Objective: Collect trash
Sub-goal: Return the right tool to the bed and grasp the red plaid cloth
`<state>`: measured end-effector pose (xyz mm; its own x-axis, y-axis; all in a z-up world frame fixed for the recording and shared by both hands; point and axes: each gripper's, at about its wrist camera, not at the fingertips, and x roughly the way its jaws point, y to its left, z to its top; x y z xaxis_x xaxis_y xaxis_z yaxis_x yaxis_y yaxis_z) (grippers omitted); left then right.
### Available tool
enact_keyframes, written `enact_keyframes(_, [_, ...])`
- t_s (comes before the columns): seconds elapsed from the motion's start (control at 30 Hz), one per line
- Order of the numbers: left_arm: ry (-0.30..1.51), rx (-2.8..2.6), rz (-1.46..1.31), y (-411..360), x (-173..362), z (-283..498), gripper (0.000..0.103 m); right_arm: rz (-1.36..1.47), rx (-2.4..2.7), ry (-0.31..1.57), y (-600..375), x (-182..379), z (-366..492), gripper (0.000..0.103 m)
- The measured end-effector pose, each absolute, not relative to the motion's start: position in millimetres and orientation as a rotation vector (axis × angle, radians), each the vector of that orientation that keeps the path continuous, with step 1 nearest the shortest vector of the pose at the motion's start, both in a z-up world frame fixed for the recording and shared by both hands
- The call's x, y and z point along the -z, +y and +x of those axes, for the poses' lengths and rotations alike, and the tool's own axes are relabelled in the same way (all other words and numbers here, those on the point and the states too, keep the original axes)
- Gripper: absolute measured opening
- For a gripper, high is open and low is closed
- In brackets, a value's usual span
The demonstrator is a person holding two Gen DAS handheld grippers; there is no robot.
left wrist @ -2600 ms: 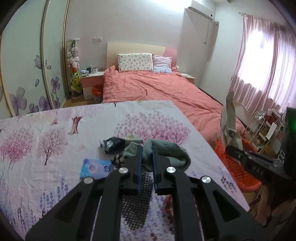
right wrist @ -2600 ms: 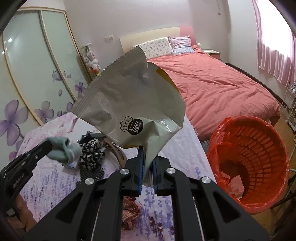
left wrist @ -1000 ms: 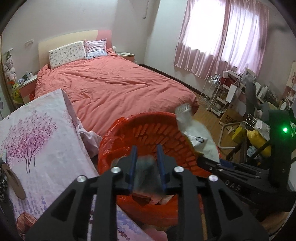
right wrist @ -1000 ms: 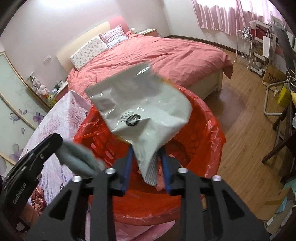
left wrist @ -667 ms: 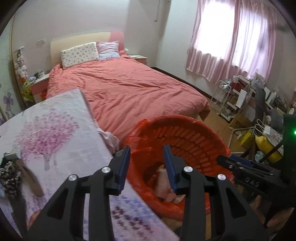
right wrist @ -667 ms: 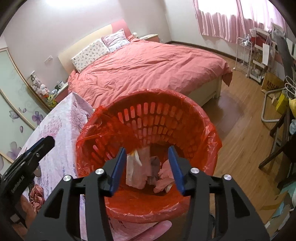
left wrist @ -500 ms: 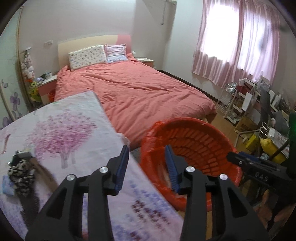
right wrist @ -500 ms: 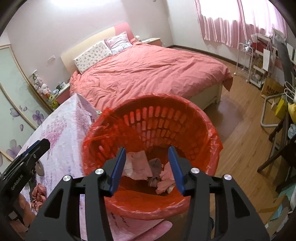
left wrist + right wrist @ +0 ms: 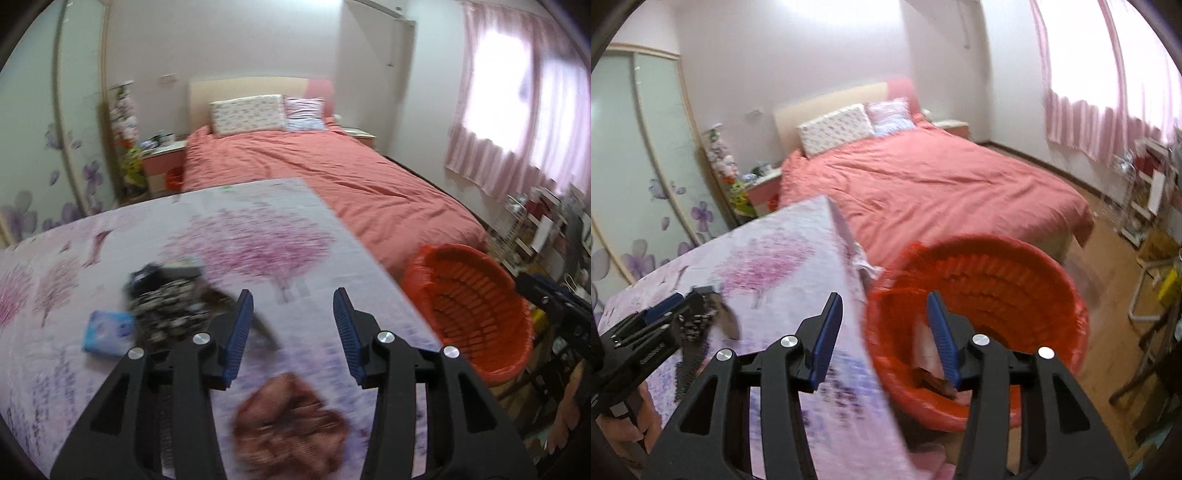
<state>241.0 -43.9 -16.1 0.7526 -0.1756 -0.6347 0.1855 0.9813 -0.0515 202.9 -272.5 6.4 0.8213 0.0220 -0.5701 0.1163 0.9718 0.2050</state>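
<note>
My left gripper (image 9: 293, 317) is open and empty above the floral table (image 9: 258, 240). Below it lies a crumpled brown wrapper (image 9: 291, 424). To its left lie a black-and-white patterned item (image 9: 166, 310) and a light blue packet (image 9: 107, 332). The red trash basket (image 9: 469, 306) stands on the floor right of the table. My right gripper (image 9: 884, 321) is open and empty over the near rim of the basket (image 9: 997, 295), which holds paper trash (image 9: 927, 354). The left gripper also shows in the right wrist view (image 9: 657, 321).
A bed with a coral-red cover (image 9: 325, 181) lies beyond the table. A nightstand (image 9: 162, 166) stands at its left. Pink curtains (image 9: 517, 129) and a cluttered wire rack (image 9: 1145, 192) are on the right. The wooden floor (image 9: 1108, 266) runs past the basket.
Both grippers let go of their trash, the green cloth and the silver bag, into the basket and opened. Both have since swung back left toward the table.
</note>
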Motion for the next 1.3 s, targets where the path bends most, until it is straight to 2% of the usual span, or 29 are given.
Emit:
enact_keyframes(0.5, [0.731, -0.022, -0.085, 70.3, 35.6, 204.7, 0.046, 0.120, -0.226, 0.701, -152.6, 32.5, 220.9, 0.049])
enact_keyframes(0.73, [0.749, -0.054, -0.113, 92.2, 46.0, 197.1, 0.046, 0.102, -0.238, 0.823, -127.9, 58.8, 232.2, 0.038])
enact_keyframes(0.87, [0.756, -0.060, -0.122, 99.8, 50.9, 197.1, 0.046, 0.089, -0.241, 0.863, -120.3, 67.7, 235.1, 0.036])
enact_keyframes(1.13, [0.781, -0.038, -0.128, 94.2, 59.2, 200.9, 0.046, 0.047, -0.234, 0.885, -117.1, 69.8, 235.3, 0.012])
enact_keyframes(1.3, [0.801, 0.000, -0.111, 77.3, 64.1, 204.2, 0.046, 0.077, -0.125, 0.846, -139.8, 61.0, 242.5, 0.010])
